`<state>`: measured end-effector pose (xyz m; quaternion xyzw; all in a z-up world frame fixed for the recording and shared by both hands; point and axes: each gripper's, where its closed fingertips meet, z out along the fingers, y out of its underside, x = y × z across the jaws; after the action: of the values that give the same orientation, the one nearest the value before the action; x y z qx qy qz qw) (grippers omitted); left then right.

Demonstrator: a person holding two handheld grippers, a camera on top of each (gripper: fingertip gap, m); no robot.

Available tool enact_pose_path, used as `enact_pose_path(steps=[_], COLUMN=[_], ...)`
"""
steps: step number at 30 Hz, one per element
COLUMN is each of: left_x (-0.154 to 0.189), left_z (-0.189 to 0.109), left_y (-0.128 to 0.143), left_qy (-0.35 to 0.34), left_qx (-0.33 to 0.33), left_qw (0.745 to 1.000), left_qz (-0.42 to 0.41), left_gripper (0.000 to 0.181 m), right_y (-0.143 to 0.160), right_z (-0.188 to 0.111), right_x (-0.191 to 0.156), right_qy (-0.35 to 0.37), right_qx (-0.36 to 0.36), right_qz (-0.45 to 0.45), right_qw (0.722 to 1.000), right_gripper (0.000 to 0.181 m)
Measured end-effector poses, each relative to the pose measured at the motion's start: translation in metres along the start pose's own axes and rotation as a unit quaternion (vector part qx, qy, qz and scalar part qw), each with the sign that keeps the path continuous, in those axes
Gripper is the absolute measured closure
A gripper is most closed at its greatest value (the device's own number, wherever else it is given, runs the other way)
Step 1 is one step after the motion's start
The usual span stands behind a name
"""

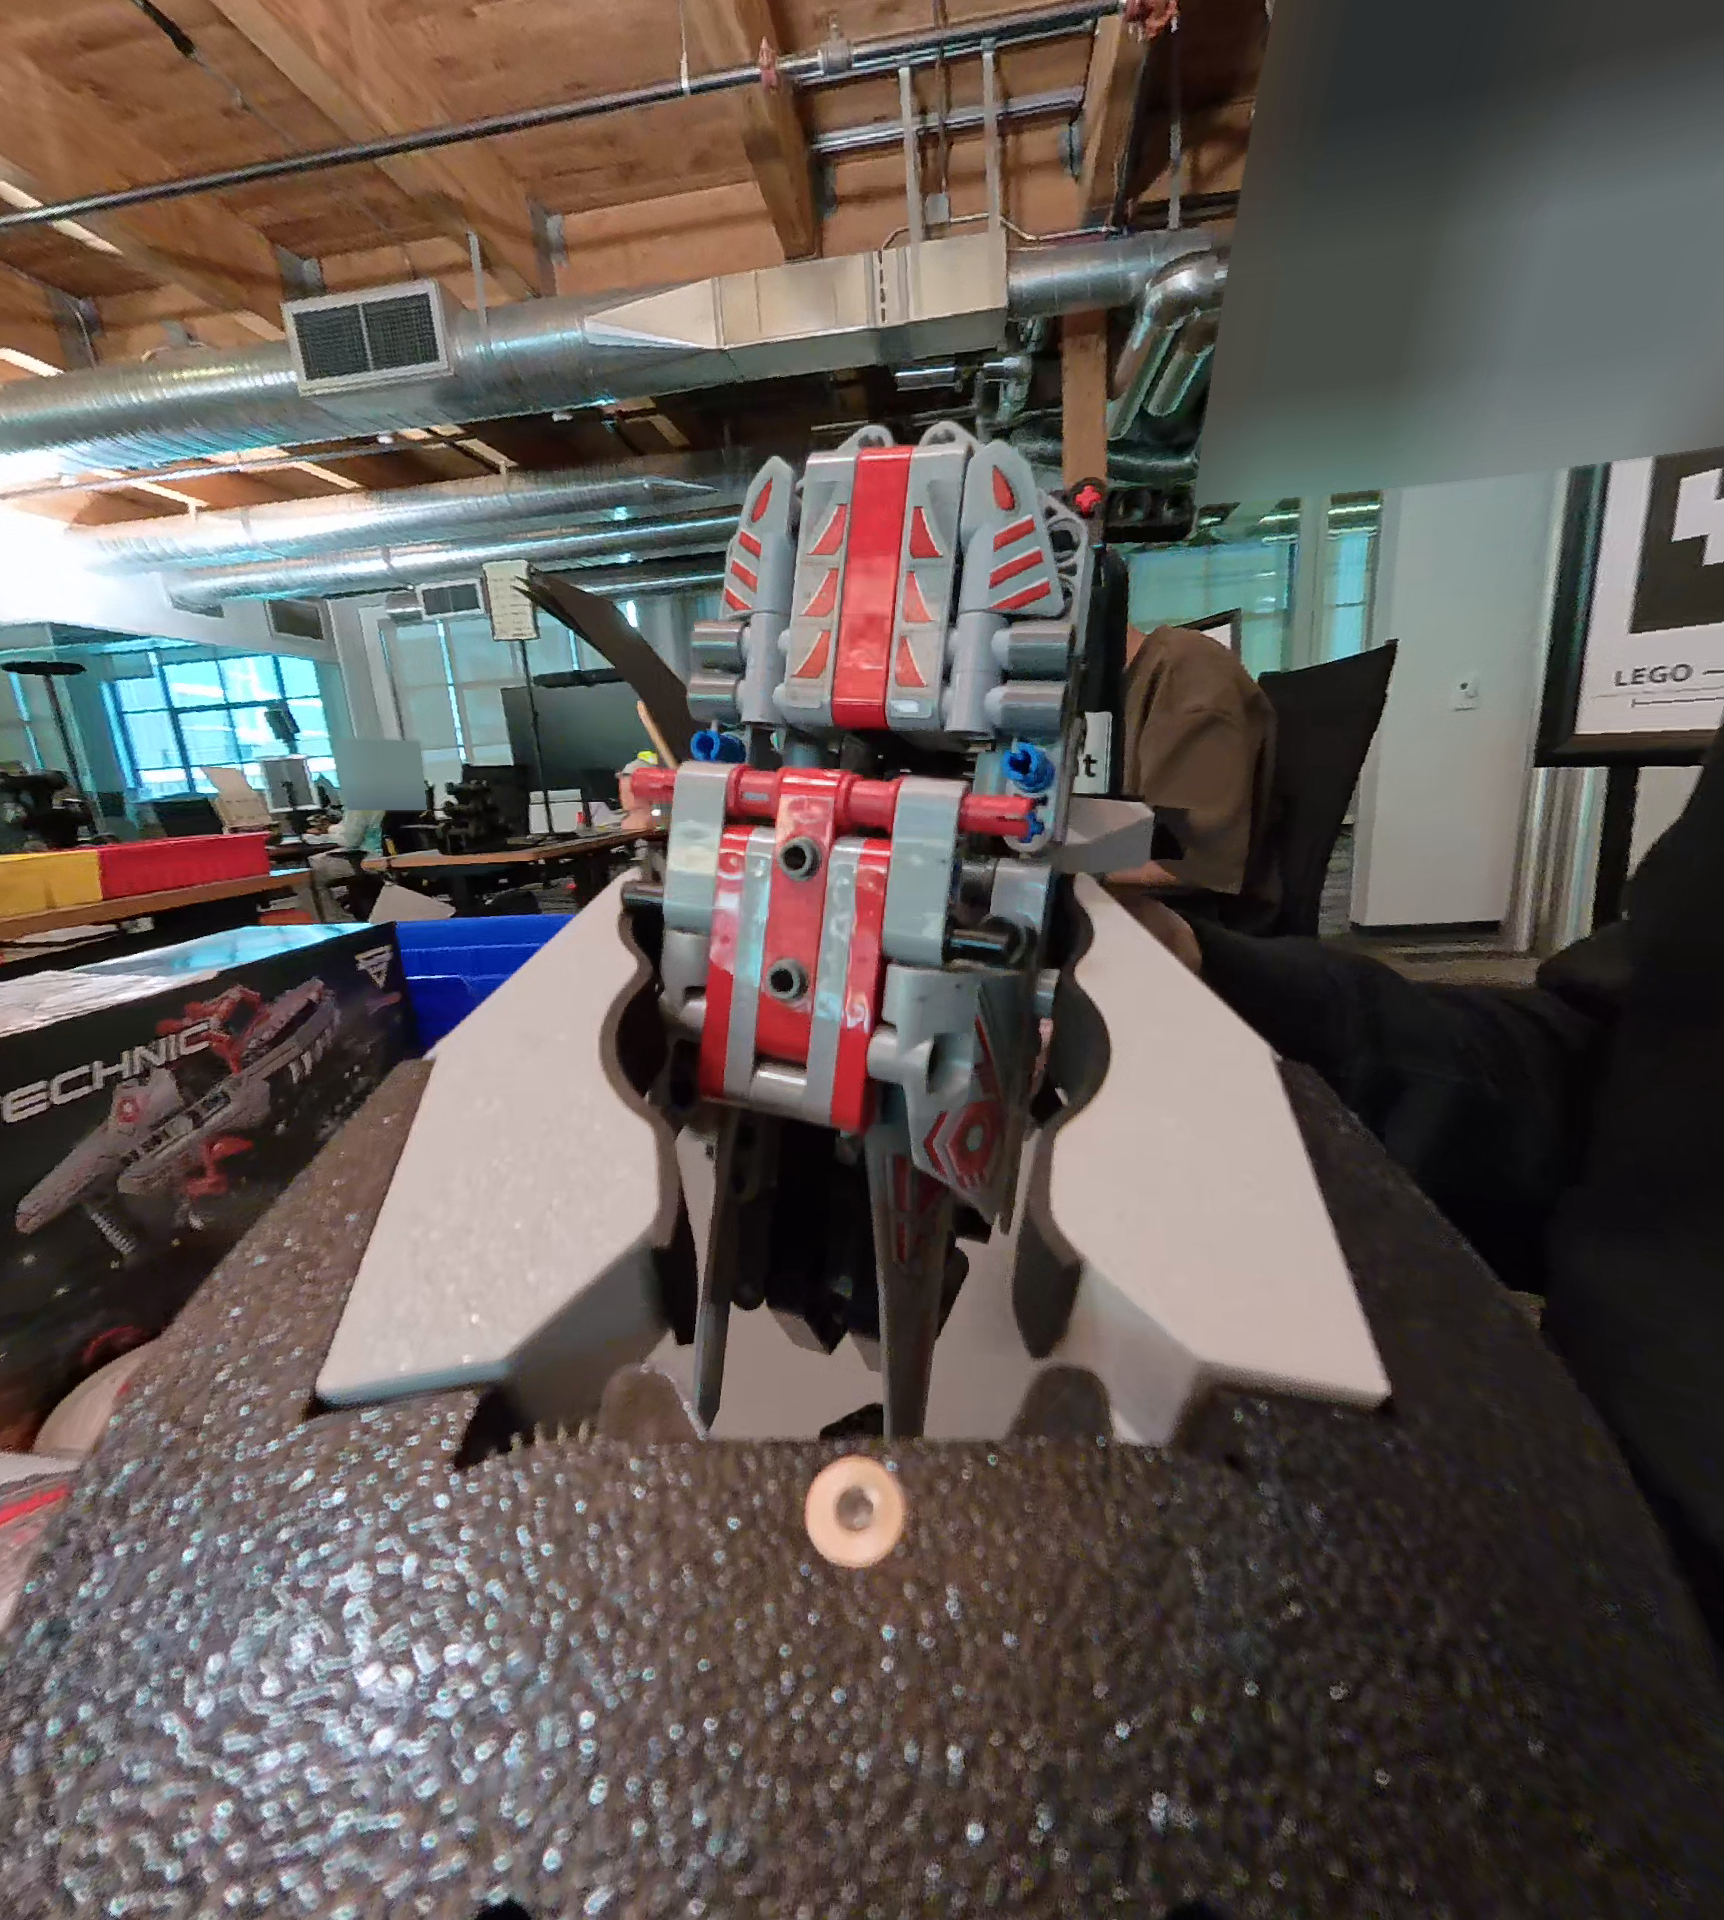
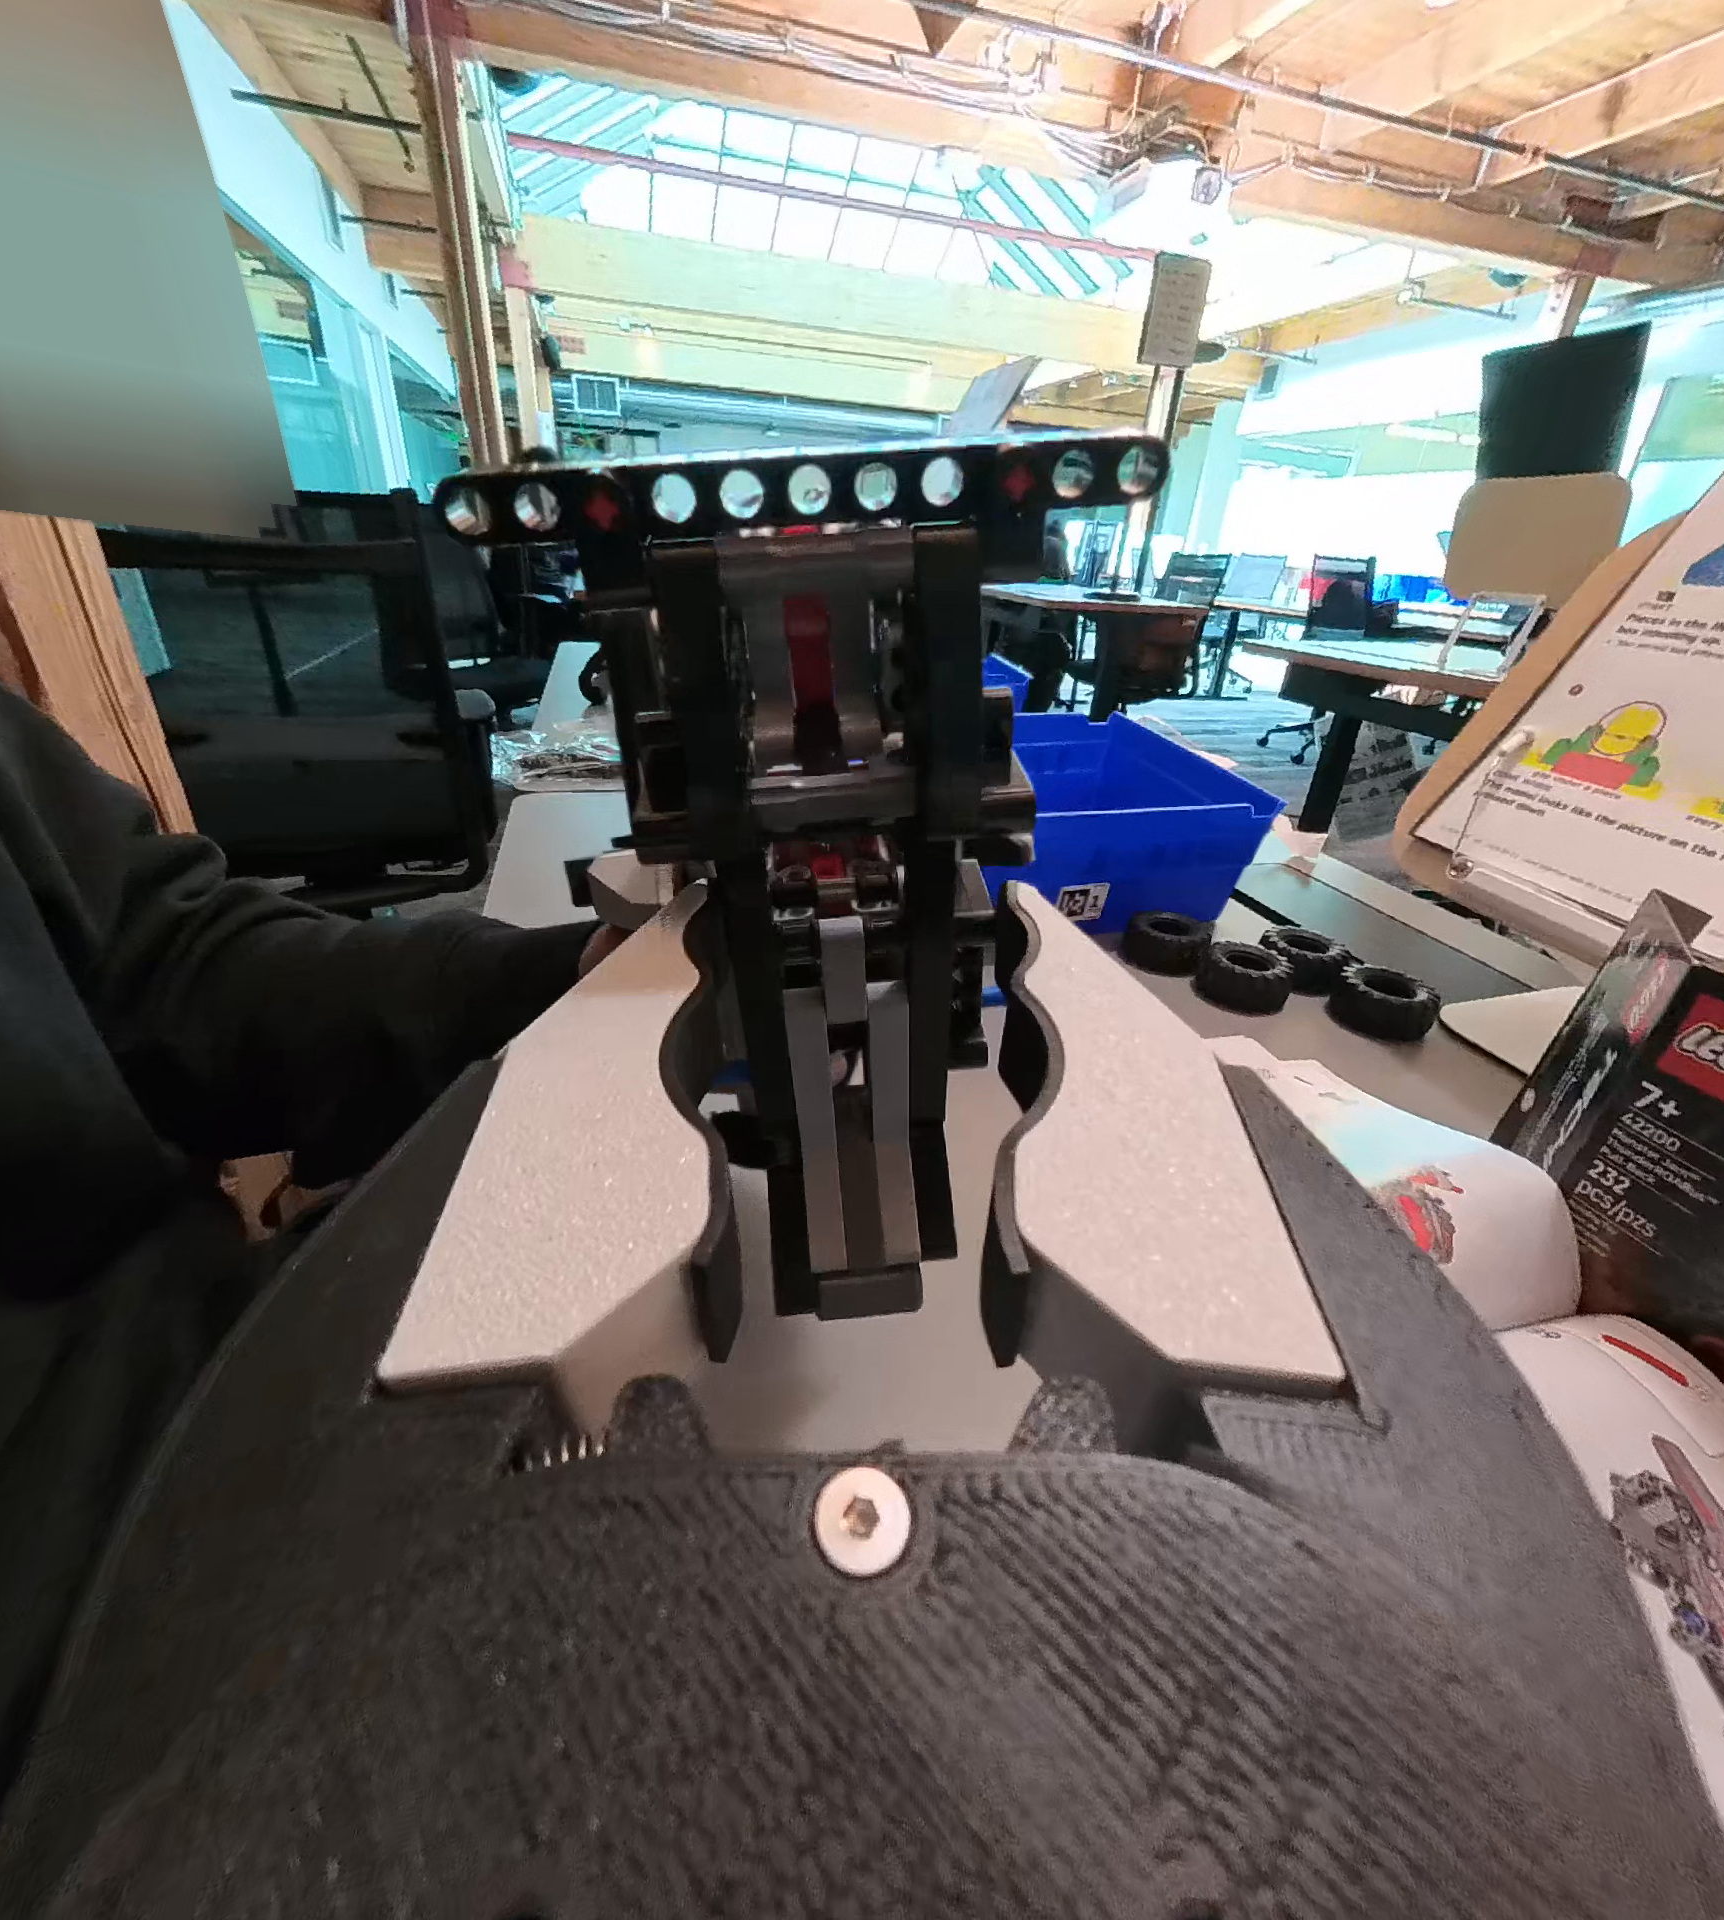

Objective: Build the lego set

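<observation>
A partly built lego vehicle is held up in the air between both grippers. In the left wrist view its grey and red panelled top (image 1: 837, 862) faces me, and my left gripper (image 1: 853, 904) is shut on its sides. In the right wrist view its black underside (image 2: 827, 831) faces me, with a long black holed beam (image 2: 806, 488) across the far end. My right gripper (image 2: 856, 904) is shut on the black frame. A grey finger of the other gripper shows behind the model in each view.
The lego box (image 1: 110, 1122) stands at the left and also shows in the right wrist view (image 2: 1699, 1122). A blue bin (image 2: 1128, 821), several loose black tyres (image 2: 1273, 971), an open instruction booklet (image 2: 1720, 1558) and an instruction board (image 2: 1668, 727) are on the table. A dark sleeve (image 2: 110, 987) is at the left. My left and right fingertips are right by each other.
</observation>
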<state>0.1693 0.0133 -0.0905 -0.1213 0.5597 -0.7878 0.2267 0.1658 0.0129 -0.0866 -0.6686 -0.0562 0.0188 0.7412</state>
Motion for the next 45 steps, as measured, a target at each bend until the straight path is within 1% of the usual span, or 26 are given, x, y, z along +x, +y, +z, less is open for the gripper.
enact_pose_path(steps=[3,11,16,24,29,31,32,36,39,40,42,45], left_x=[0.0,-0.002,0.0,0.0,-0.001,-0.004,-0.007,-0.019,-0.025,-0.027,-0.028,-0.022], left_z=[-0.001,-0.001,-0.001,0.001,0.004,0.003,0.003,-0.001,-0.004,-0.005,-0.008,-0.01], left_y=[-0.001,0.005,0.0,0.002,0.003,0.006,0.008,0.02,0.023,0.024,0.028,0.021], left_qy=[0.004,0.004,0.007,0.001,-0.006,-0.014,-0.024,-0.027,-0.019,-0.017,-0.003,0.025], left_qx=[0.008,-0.017,0.002,-0.005,-0.003,-0.006,-0.009,-0.015,-0.039,-0.051,-0.078,-0.079], left_qw=[1.0,1.0,1.0,1.0,1.0,1.0,0.999,0.991,0.983,0.981,0.982,0.985], left_qz=[-0.005,0.0,-0.01,-0.003,-0.013,-0.027,-0.04,-0.134,-0.178,-0.184,-0.172,-0.149], left_gripper=[0.109,0.109,0.109,0.11,0.11,0.11,0.11,0.11,0.109,0.11,0.11,0.109], right_y=[-0.003,0.003,-0.001,-0.002,-0.003,-0.001,0.001,0.014,0.018,0.021,0.024,0.018], right_z=[0.002,0.001,0.002,-0.001,-0.003,-0.003,-0.002,0.002,0.005,0.006,0.008,0.01], right_x=[-0.001,0.001,-0.002,-0.001,0.001,0.003,0.006,0.019,0.027,0.029,0.029,0.025], right_qy=[0.007,0.009,0.009,0.003,0.002,0.0,-0.003,0.029,0.062,0.066,0.067,0.059], right_qx=[0.007,-0.002,0.016,0.02,0.03,0.027,0.019,-0.017,0.006,0.014,0.014,0.023], right_qz=[-0.01,-0.021,-0.024,-0.024,-0.02,-0.005,0.019,0.108,0.159,0.179,0.172,0.165], right_qw=[1.0,1.0,1.0,0.999,0.999,1.0,1.0,0.994,0.985,0.982,0.983,0.984], right_gripper=[0.13,0.129,0.13,0.13,0.13,0.13,0.13,0.13,0.13,0.13,0.13,0.13])
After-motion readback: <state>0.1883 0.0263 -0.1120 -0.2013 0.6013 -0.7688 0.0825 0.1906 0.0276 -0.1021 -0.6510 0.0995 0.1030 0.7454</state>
